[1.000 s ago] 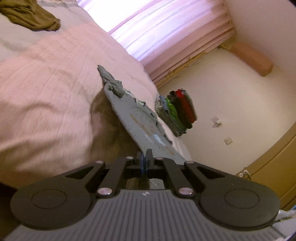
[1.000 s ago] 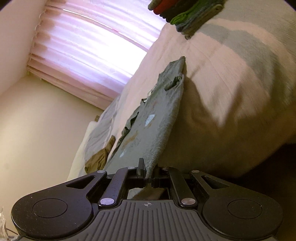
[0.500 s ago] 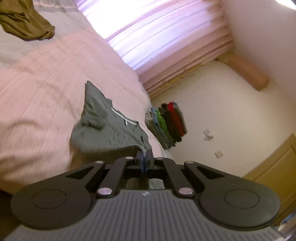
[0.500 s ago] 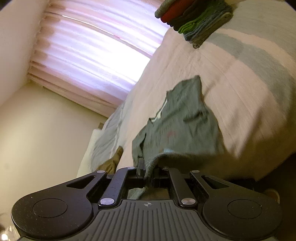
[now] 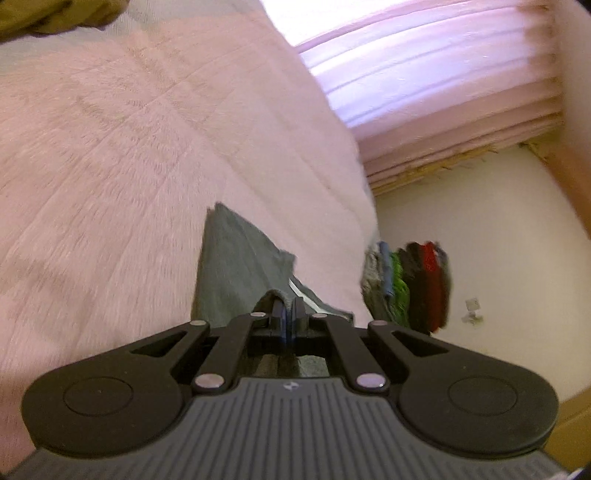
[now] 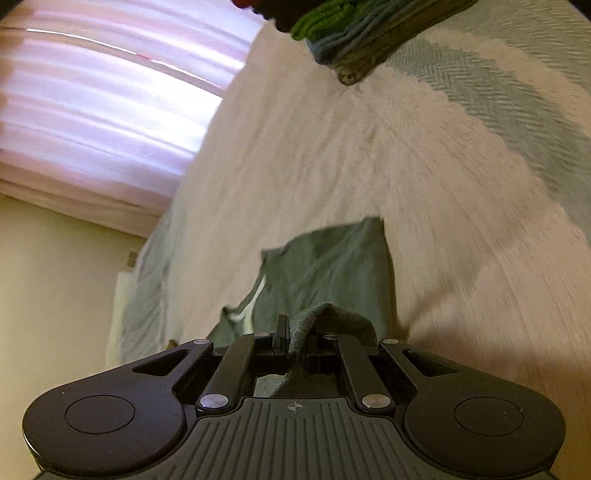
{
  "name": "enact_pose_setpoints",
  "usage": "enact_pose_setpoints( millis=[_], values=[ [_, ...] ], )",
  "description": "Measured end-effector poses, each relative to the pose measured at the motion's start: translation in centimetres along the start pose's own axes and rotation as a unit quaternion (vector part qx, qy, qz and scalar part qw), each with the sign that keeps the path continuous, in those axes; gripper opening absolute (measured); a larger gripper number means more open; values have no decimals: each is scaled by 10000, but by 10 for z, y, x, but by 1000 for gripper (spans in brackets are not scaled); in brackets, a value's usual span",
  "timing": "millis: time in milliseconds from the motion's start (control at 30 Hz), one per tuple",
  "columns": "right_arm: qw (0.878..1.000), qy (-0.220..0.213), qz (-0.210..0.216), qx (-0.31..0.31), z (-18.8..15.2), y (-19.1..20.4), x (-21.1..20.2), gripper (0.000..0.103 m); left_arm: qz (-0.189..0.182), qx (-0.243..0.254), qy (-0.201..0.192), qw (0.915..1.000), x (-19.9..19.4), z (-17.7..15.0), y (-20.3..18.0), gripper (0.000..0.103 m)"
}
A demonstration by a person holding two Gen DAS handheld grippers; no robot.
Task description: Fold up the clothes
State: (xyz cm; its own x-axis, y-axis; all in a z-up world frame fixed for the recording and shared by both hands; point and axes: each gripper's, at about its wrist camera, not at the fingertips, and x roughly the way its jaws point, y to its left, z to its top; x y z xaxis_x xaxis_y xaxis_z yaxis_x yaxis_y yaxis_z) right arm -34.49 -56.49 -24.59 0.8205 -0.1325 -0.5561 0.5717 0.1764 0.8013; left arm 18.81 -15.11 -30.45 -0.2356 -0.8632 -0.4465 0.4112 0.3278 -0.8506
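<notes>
Both claws, left (image 5: pixel 287 314) and right (image 6: pixel 295 334), pinch the grey garment (image 5: pixel 236 266); only the left view shows an olive garment (image 5: pixel 55 14).

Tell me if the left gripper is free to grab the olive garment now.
Probably not: the left gripper is shut on the grey shirt, and the olive garment lies far across the bed.

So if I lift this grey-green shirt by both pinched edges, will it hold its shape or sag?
Probably sag: the grey-green shirt is soft cloth that bunches and drapes where the right gripper pinches it. It looks thin and lies flat on the bedspread, so likely light. The left gripper holds a small fold only, so a quick pull might slip it free.
</notes>
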Motion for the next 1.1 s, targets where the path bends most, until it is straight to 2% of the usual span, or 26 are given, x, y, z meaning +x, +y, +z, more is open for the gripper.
enact_pose_setpoints(
  millis=[200,233,267,300,333,367,433,500,533,567,600,633,667,733,767,800,833,900,967,1067,1100],
  values=[
    [9992,-34,-384,144,36,-18,57,4,330,-90,90,9994,54,30,12,3],
    [9990,-111,-406,116,37,-21,63,13,419,-127,71,9990,61,33,15,10],
    [9989,-206,-397,114,37,-25,66,39,507,-164,52,9986,68,36,18,18],
    [9987,-301,-387,111,36,-28,70,64,564,-149,-6,9983,71,37,19,21],
    [9981,-494,-377,-18,32,-28,68,69,577,-60,-119,9982,69,37,19,26],
    [9960,-777,-366,-263,24,-26,61,69,568,73,-239,9981,63,36,17,31],
    [9885,-1177,-358,-883,4,-18,43,68,490,463,-497,9965,44,27,12,31],
    [9747,-1307,-334,-1784,-24,-9,27,68,462,1232,-465,9902,29,12,0,29],
    [9651,-1251,-385,-2268,-37,-4,23,67,498,1774,-258,9825,26,1,-9,23],
    [9538,-1116,-497,-2745,-50,1,22,57,574,2340,-5,9705,27,-12,-17,15],
    [9426,-926,-641,-3145,-61,5,25,46,648,2897,249,9546,28,-25,-25,14],
    [9317,-688,-812,-3472,-70,7,32,43,726,3340,486,9385,31,-36,-30,12],
    [9228,-496,-953,-3699,-75,8,40,39,813,3629,700,9256,39,-44,-32,12],
    [9099,-199,-1178,-3972,-78,8,58,37,1013,4188,1077,8959,57,-57,-35,12],
    [9028,-118,-1298,-4099,-78,8,68,37,1143,4416,1134,8826,68,-60,-36,11],
    [8973,-147,-1413,-4179,-73,8,77,37,1194,4552,1126,8751,76,-59,-37,11],
    [8935,-221,-1514,-4222,-66,9,86,37,1190,4575,1052,8749,83,-54,-38,11],
    [8884,-419,-1682,-4252,-49,10,103,37,1194,4441,748,8849,96,-36,-44,11],
    [8984,-806,-1742,-3950,-26,11,113,38,1231,4238,419,8964,107,-16,-48,12],
    [9198,-1164,-1746,-3315,4,6,115,38,1469,3549,-171,9231,113,23,-47,16],
    [9276,-1230,-1681,-3103,10,3,111,41,1514,3324,-276,9305,112,34,-43,16]
  ],
)
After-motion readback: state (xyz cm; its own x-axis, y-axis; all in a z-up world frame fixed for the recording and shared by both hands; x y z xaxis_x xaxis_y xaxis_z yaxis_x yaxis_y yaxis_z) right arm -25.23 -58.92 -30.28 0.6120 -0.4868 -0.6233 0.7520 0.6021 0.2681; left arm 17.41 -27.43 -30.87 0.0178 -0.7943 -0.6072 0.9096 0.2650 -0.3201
